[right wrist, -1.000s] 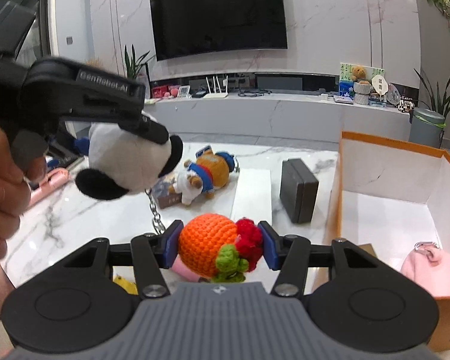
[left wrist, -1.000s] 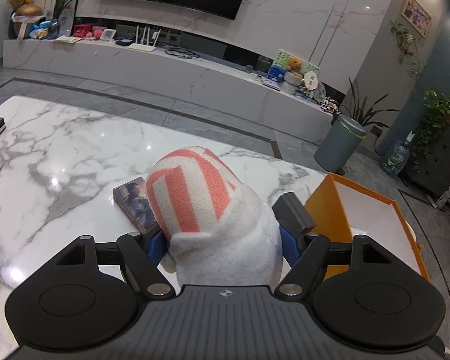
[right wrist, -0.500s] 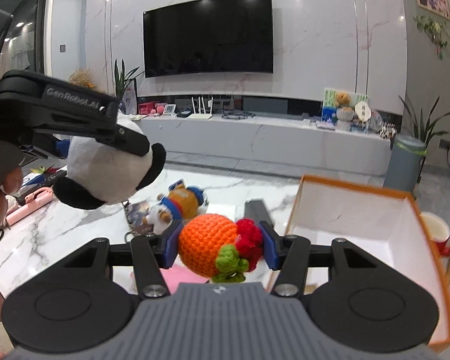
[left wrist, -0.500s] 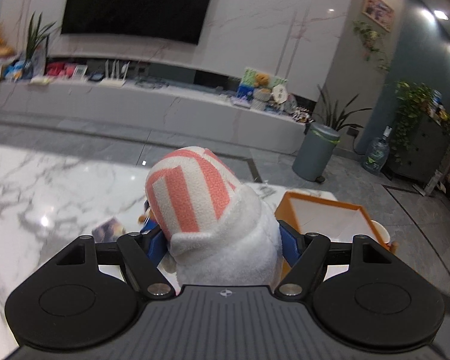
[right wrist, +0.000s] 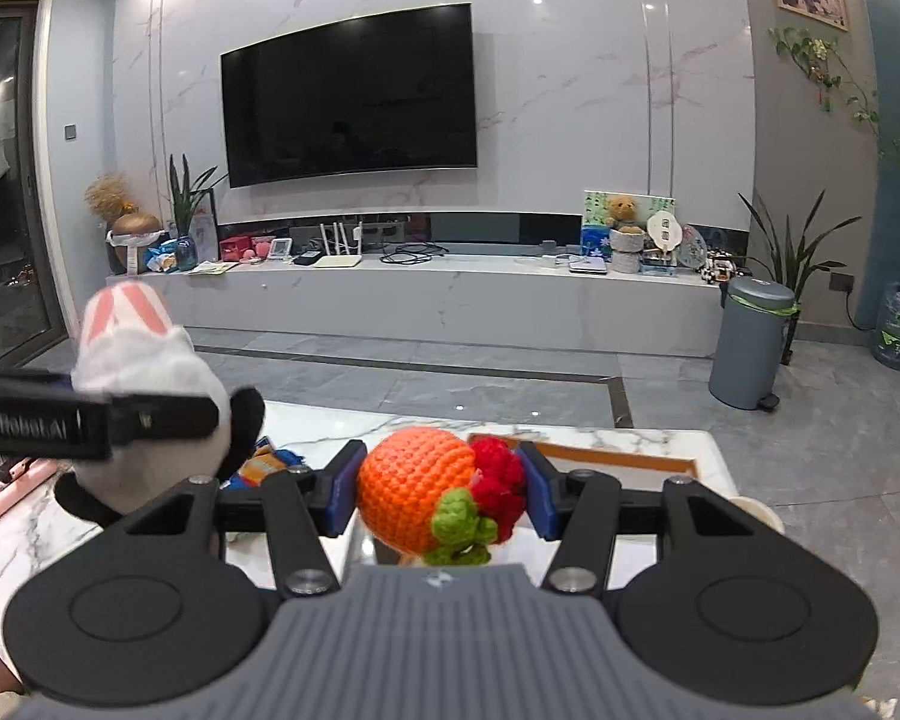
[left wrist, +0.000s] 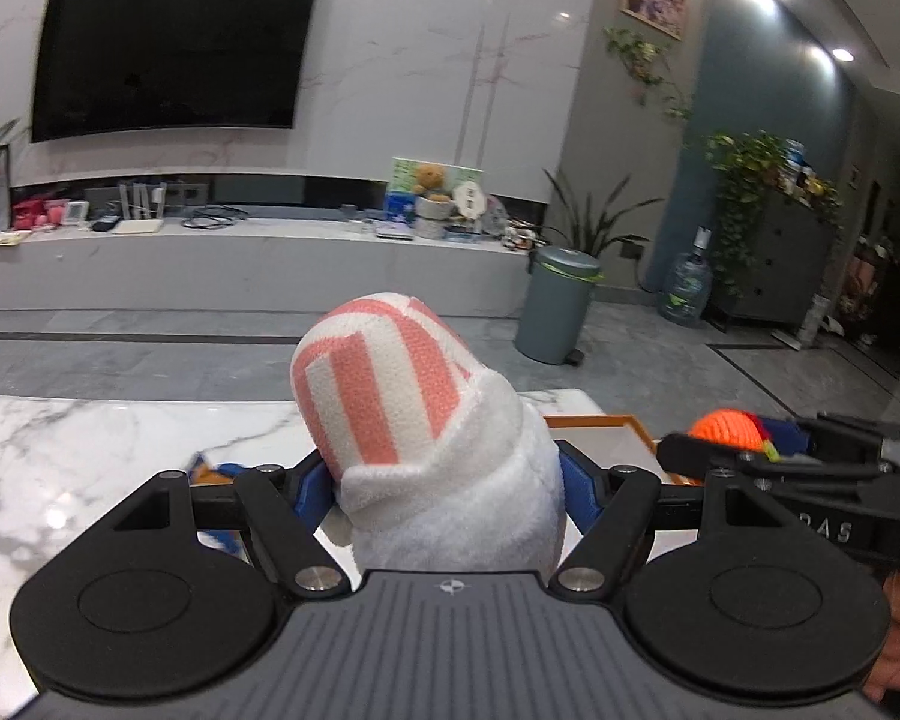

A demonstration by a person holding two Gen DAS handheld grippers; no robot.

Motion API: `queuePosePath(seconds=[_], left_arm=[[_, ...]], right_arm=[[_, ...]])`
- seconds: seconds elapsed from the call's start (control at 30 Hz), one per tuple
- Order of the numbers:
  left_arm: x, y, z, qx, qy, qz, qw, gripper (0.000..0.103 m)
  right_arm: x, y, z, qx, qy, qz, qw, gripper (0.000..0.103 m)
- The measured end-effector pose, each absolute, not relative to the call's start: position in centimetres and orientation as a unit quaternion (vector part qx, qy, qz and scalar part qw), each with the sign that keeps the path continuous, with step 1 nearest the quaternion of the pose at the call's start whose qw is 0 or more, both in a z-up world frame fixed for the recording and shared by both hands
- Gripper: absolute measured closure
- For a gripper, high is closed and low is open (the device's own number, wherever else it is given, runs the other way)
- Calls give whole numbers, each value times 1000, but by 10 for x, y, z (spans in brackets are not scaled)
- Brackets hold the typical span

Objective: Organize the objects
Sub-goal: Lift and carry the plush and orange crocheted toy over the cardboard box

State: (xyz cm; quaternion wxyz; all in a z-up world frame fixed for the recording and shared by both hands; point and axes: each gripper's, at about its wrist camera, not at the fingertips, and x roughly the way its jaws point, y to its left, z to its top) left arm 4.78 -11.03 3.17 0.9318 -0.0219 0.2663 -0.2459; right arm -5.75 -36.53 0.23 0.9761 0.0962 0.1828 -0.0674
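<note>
Now plush panda (left wrist: 438,456) upright, striped hat (left wrist: 384,372) up, between left fingers (left wrist: 315,492).

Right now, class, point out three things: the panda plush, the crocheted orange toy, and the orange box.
panda plush (left wrist: 450,480), left wrist view, on its white body.
crocheted orange toy (right wrist: 414,486), right wrist view, on its orange yarn.
orange box (right wrist: 618,457), right wrist view, on its far rim.

A home living room; a wall-mounted television (right wrist: 349,95) hangs on marble panelling above a long low media console (right wrist: 450,300). Houseplants (left wrist: 750,180), a framed picture (left wrist: 654,0) and a pedal bin (right wrist: 753,342) stand around.
</note>
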Motion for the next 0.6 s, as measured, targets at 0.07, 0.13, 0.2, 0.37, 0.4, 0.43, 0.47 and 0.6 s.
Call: queuePosePath(seconds=[0.07,0.13,0.2,0.37,0.4,0.43,0.47,0.6], left_arm=[[51,-122,30,-18,271,-261,926,19],[58,-133,27,-18,284,-273,919,19],[65,-145,24,-8,294,-283,913,19],[78,-169,12,24,322,-309,895,19],[81,-175,9,28,328,-314,890,19],[83,-180,5,33,334,-321,886,19],[83,-186,1,40,338,-325,882,19],[89,-207,-11,81,353,-328,873,19]], right_arm=[[-62,-378,4,94,187,-70,975,47],[-62,-389,4,93,193,-75,974,47],[-62,-401,2,98,201,-77,972,47],[-54,-426,-9,103,217,-87,967,47],[-50,-431,-13,106,224,-88,965,47],[-47,-435,-16,111,229,-88,963,47],[-44,-440,-21,116,236,-89,961,47],[-27,-455,-40,131,264,-95,951,47]])
